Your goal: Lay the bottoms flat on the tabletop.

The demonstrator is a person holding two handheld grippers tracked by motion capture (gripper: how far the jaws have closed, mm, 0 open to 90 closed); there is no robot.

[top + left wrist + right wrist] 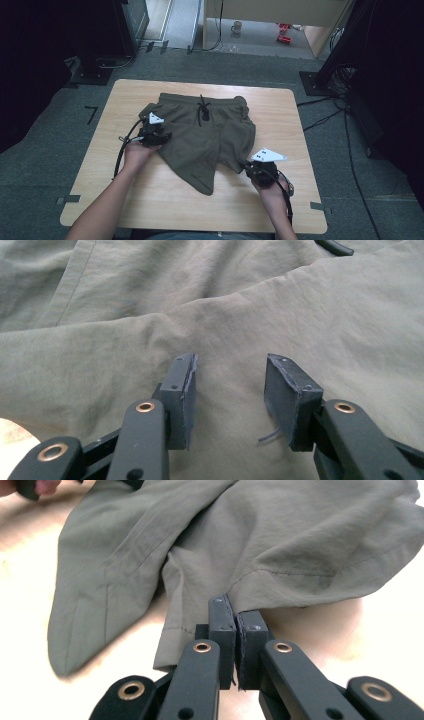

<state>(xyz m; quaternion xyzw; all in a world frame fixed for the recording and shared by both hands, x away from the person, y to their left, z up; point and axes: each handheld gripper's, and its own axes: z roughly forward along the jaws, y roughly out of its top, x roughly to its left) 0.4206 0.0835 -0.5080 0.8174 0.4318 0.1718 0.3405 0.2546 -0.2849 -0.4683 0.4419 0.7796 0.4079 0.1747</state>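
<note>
Lab: black rig stands (107, 35), floor cables (325, 117)

The olive-green fabric shorts (205, 135) lie mid-surface on the pale wooden surface (150, 200), waistband at the far side. The left hand-held gripper (152, 134) sits at their left edge, the right hand-held gripper (248, 167) at their near-right hem.

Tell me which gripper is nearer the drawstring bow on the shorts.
Left. The left gripper sits on the shorts just below-left of the drawstring. The right gripper pinches a hem at the near right, farther away.
</note>
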